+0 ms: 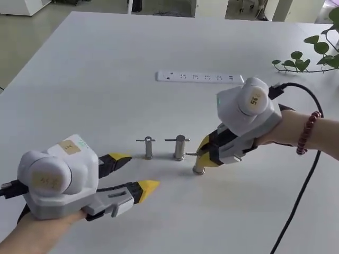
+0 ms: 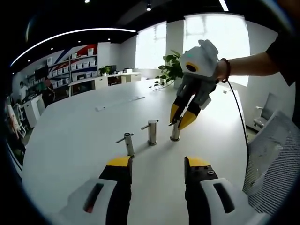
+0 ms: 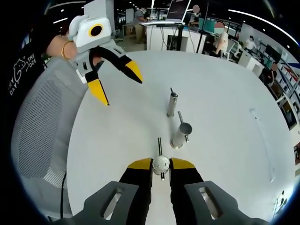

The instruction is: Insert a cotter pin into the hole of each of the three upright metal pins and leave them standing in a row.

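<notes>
Lower left of head view: left gripper (image 1: 133,172) hovers off the table (image 1: 79,84), jaws wide, nothing between them, well apart from the work. Centre right: right gripper (image 3: 161,164) reaches down on the third metal pin (image 1: 198,170), jaws narrow and pressed on either side of its head, so it appears to grip the pin itself. A cotter pin (image 3: 160,146) runs through that head, one end poking out past the jaw tips, the other back toward the gripper body. How far it is seated I cannot tell. Just behind, mid-frame: the two other metal pins (image 1: 148,148) (image 1: 180,148) stand upright, each with a crossbar through its top. Further up: power strip (image 1: 200,77); plant (image 1: 312,55) at upper right. Risks: a sideways tug as the jaws part could tip the third pin into its close neighbour. A jaw brushing the cotter pin could drag it back out. The third pin stands slightly nearer than the other two, so the row may end crooked.
</notes>
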